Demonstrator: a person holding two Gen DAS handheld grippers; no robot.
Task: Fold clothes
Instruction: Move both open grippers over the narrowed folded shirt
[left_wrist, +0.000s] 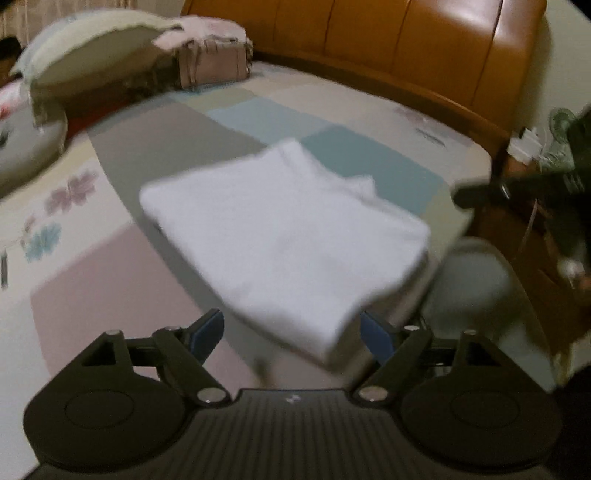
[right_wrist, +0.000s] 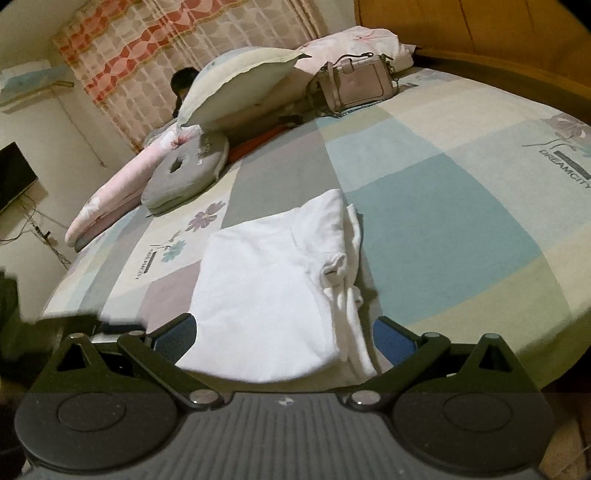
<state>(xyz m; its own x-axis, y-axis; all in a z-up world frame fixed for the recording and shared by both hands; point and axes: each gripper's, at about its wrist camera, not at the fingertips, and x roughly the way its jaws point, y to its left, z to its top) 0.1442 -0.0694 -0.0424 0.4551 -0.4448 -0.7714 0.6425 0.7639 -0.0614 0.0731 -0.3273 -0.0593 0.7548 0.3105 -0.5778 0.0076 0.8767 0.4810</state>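
- Left wrist view: my left gripper (left_wrist: 291, 332) hangs over the near corner of the white shirt (left_wrist: 284, 236), jaws wide apart and pressing on nothing. The picture is blurred, so I cannot tell how close the pads are to the cloth.
- The shirt lies folded into a rough rectangle near the middle of the bed (left_wrist: 332, 155), on the patchwork sheet, well apart from the pillow (left_wrist: 92, 55) and bag (left_wrist: 214, 62) at the far side.
- Right wrist view: my right gripper (right_wrist: 284, 336) also stands open, its blue pads either side of the shirt's near edge, not clamping it.
- A loose sleeve bunches along the right edge; I judge that side needs tidying, which would explain both grippers waiting open there.
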